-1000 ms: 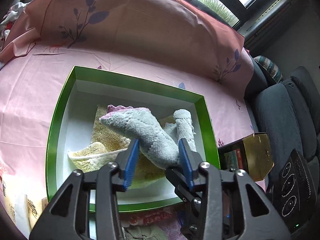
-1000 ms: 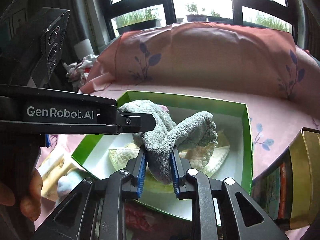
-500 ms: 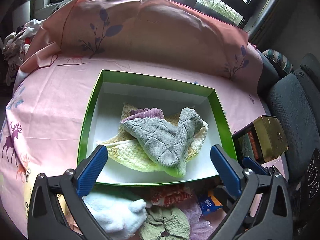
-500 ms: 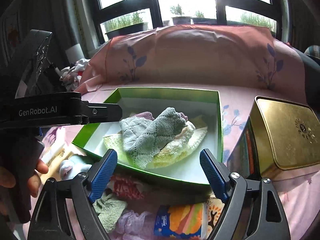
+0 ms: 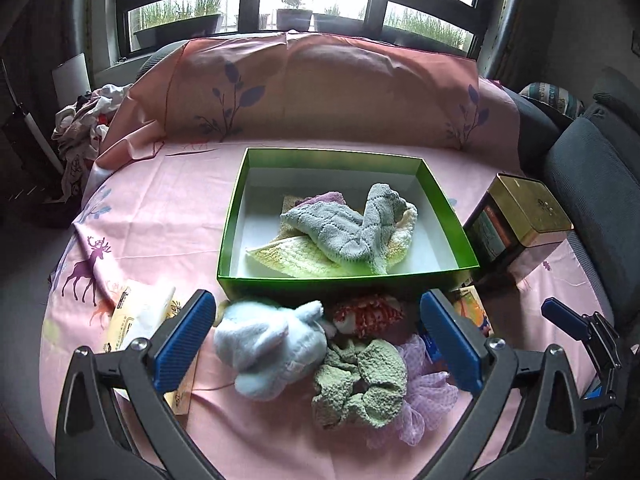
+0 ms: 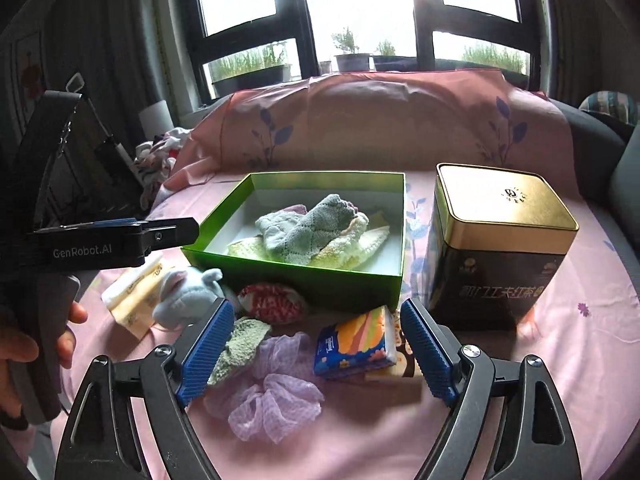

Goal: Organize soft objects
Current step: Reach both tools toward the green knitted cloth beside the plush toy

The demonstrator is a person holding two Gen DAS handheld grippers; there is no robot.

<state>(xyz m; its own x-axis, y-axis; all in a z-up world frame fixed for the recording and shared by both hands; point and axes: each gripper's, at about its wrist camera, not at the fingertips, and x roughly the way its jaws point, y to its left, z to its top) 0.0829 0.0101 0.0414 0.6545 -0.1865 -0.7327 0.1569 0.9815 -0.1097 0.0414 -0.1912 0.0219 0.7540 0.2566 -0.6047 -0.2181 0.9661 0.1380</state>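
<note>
Left wrist: left hand-held gripper hanging wide and empty, right hand-held gripper likewise, framing loose plush toy; grey towel lying inside green box (probably for tidy storage).

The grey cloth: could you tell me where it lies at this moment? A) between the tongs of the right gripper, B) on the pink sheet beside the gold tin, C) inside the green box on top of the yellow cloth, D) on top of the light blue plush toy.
C: the grey cloth lies inside the green box on the yellow cloth, with no tongs around it.
</note>
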